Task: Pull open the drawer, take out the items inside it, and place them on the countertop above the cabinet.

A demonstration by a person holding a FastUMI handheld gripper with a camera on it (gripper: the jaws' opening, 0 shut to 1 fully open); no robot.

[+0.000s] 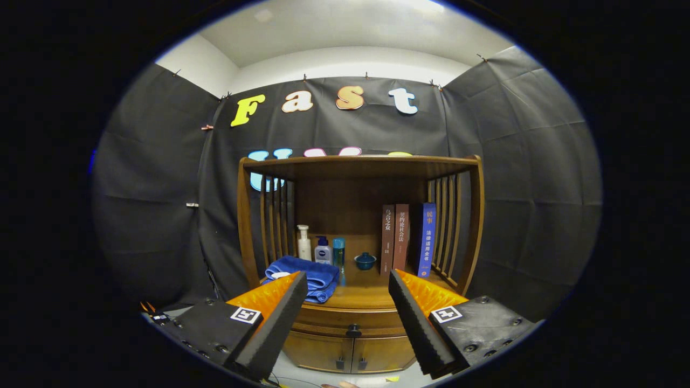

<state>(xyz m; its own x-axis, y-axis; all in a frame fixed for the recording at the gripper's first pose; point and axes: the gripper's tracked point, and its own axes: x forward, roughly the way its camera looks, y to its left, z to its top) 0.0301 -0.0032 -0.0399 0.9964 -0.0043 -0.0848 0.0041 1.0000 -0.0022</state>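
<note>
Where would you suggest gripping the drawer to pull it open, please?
Probably by the small dark knob centred on the drawer front, approached straight from the front. It protrudes from an otherwise flat panel, and the open gripper already frames it between its fingers.

Right of centre I read two spines: brown book [387, 240] "乌合之众", blue book [427, 238] "民事 法律适用全书". Middle book [401, 237] too blurry. Lower frame: the gripper [347, 274], fingers [280, 318] spread and empty, carries square coded tags [246, 315] with no text.
</note>
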